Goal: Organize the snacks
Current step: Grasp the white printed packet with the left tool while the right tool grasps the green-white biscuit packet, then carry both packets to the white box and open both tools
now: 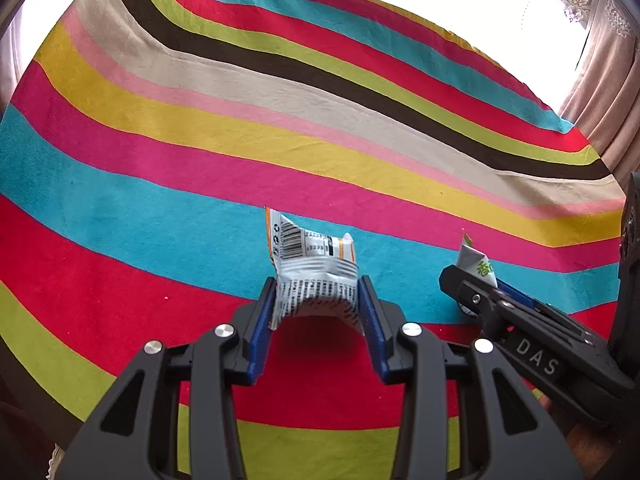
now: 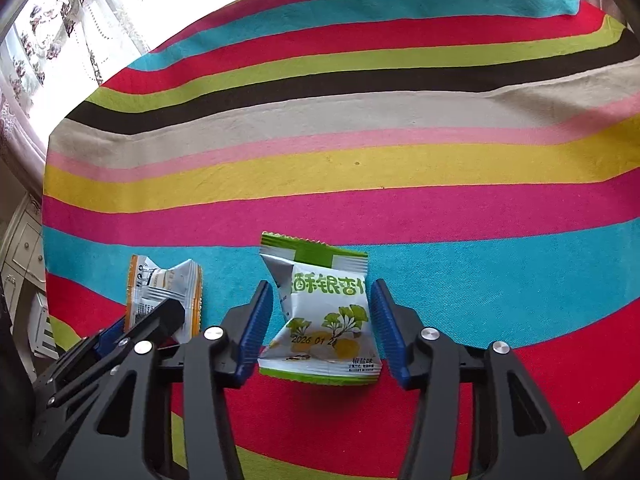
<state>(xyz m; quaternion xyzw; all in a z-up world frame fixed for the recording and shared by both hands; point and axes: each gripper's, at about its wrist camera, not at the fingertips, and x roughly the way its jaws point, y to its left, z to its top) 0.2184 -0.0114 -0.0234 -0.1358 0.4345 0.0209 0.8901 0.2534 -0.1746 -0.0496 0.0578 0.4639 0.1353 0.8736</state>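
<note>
On the left wrist view, the striped cloth [image 1: 320, 140] runs bare and wide to its far edge, where bright windows and a curtain [image 1: 600, 92] on the right close the scene. One orange-and-white snack packet [image 1: 314, 276] sits bowed between the blue pads of the left gripper [image 1: 318, 304], which are clamped on its sides. Near right, the right gripper [image 1: 476, 284] reaches in, a green-and-white snack packet [image 1: 478, 264] showing past its tip. From the right wrist view, two packets lie on the blue stripe: the green-and-white one [image 2: 324, 312] in the middle, between the right gripper's [image 2: 320, 320] fingers, whose jaws stand apart with gaps either side, and the orange-and-white one [image 2: 160, 292] at left, part hidden by the left gripper [image 2: 160, 316]. A white cabinet [image 2: 24, 248] stands beyond the cloth's left edge.
</note>
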